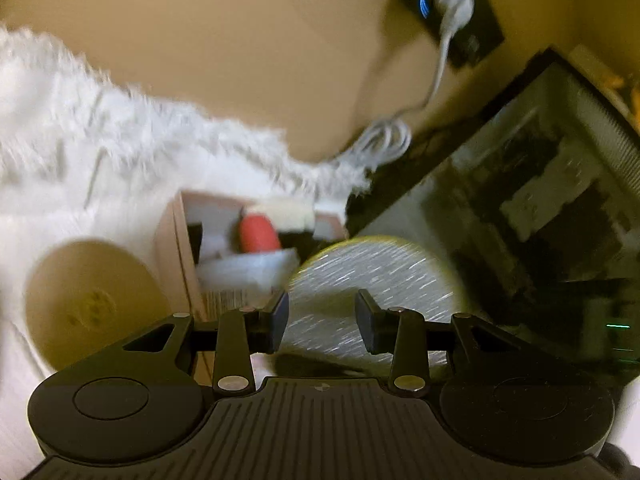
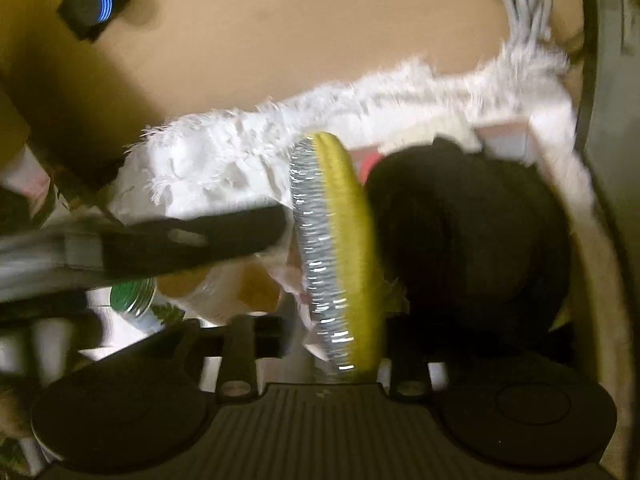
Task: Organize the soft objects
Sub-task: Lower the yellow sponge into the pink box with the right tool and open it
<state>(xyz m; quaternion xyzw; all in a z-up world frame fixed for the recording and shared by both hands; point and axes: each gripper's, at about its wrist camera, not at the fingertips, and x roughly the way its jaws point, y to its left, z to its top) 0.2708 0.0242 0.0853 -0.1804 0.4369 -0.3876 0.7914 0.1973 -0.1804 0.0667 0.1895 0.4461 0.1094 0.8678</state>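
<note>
The left wrist view is showing the left tongs (image 1: 322, 320) standing partly apart with nothing pressed between them; just beyond their fingertips (image 1: 276, 320) a round yellow-rimmed pad (image 1: 372, 280) with a silvery glittering face is lying tilted. Behind it a pink box (image 1: 180, 248) is sitting open, holding a red item (image 1: 258, 234) among white and dark pieces, all blurred. A white fluffy cloth (image 1: 120, 152) is spreading across the tan worktop (image 1: 220, 40) toward its far edge, where a white coiled cable (image 1: 384, 140) is running to a dark block.

The right wrist view is showing the right tongs (image 2: 336, 340) parted, with the pad (image 2: 340, 248) standing on edge between them; whether the fingers are touching it I cannot tell. A black soft lump (image 2: 468, 232) is sitting just beside the pad, and the other tongs (image 2: 200, 236) are reaching in from the side.
</note>
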